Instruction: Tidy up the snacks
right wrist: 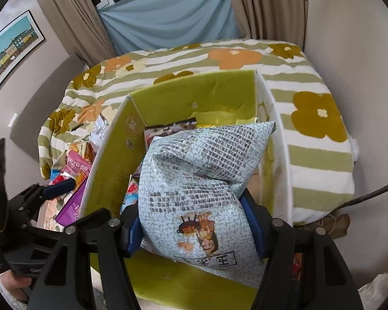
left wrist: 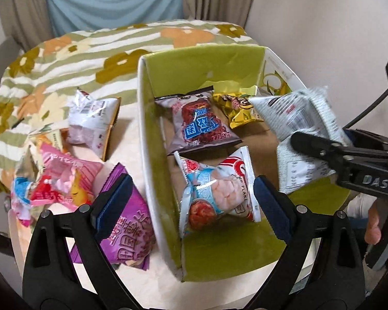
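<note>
1. Left wrist view: bed (left wrist: 64, 59) with a flowered cover, behind the tabletop (left wrist: 132, 139).
2. Box (left wrist: 142, 129), green inside and open at the top, on the tabletop. It holds a brown bag (left wrist: 199, 124), a gold bag (left wrist: 241, 108) and a shrimp bag (left wrist: 217, 193), all lying flat on the cardboard floor.
3. Pale bag (right wrist: 199, 186), printed with small text, held above the box interior near its right wall. It appears light and air-filled; the film dents under pressure, so contents are likely fragile. The best hold is probably across the puffed middle or at a sealed end, with gentle pressure.
4. Right hand-held gripper (right wrist: 194, 230), closed on the pale bag; both blue pads press its lower half and crease it.
5. Left hand-held gripper (left wrist: 191, 206), jaws spread wide and empty, straddling the box's left wall: one pad over the purple bag (left wrist: 126, 235) outside, one over the shrimp bag inside.
6. Loose pile left of the box: a pink bag (left wrist: 64, 178), a white bag (left wrist: 95, 124) and the purple bag, all soft, slick film packs awaiting sorting.
</note>
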Tool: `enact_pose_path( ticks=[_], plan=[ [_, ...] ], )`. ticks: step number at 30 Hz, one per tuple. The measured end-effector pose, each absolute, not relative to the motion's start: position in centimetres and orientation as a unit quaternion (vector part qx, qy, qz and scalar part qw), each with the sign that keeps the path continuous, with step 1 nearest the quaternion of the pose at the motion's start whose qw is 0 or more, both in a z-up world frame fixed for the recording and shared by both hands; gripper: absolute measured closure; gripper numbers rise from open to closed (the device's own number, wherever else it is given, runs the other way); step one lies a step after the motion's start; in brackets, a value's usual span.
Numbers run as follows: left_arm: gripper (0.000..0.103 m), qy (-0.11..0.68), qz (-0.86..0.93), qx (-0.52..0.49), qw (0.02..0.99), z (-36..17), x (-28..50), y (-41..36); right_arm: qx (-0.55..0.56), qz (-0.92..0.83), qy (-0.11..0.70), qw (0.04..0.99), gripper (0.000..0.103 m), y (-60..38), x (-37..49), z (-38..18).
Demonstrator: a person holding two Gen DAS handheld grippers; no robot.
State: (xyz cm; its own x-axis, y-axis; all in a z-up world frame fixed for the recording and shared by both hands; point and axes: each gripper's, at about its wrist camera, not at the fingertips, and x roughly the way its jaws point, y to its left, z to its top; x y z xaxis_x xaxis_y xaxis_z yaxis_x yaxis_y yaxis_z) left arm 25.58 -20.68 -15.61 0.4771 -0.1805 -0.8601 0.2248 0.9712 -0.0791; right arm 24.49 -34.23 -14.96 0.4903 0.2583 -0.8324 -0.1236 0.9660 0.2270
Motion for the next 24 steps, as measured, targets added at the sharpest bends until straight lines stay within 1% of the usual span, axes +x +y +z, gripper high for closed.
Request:
enact_pose_path(
  ticks=[5, 6, 8, 9, 18, 24],
  plan=[
    [0.009, 0.495, -0.110, 0.029, 0.861, -15.5, 25.2, -20.5, 0.065, 0.112, 0.499, 0.857, 0.041, -33.9, 24.7, -15.9],
    [0.009, 0.494, -0.108, 0.029, 0.862, -15.4, 25.1, -20.4, 0.065, 0.110, 0.500, 0.857, 0.038, -33.9, 24.7, -16.0],
    [0.009, 0.492, -0.106, 0.028, 0.864, -15.3, 24.9, -20.2, 0.067, 0.105, 0.494, 0.861, 0.025, -34.3, 24.7, -16.0],
    [0.009, 0.491, -0.106, 0.027, 0.864, -15.2, 24.8, -20.1, 0.069, 0.102, 0.489, 0.863, 0.015, -34.5, 24.5, -16.0],
    [0.009, 0.480, -0.101, 0.027, 0.871, -14.3, 23.5, -19.5, 0.068, 0.091, 0.464, 0.878, 0.015, -35.0, 22.8, -15.2],
    [0.009, 0.469, -0.097, 0.022, 0.878, -12.8, 22.1, -18.5, 0.060, 0.099, 0.450, 0.885, 0.015, -34.6, 21.8, -14.0]
  ],
)
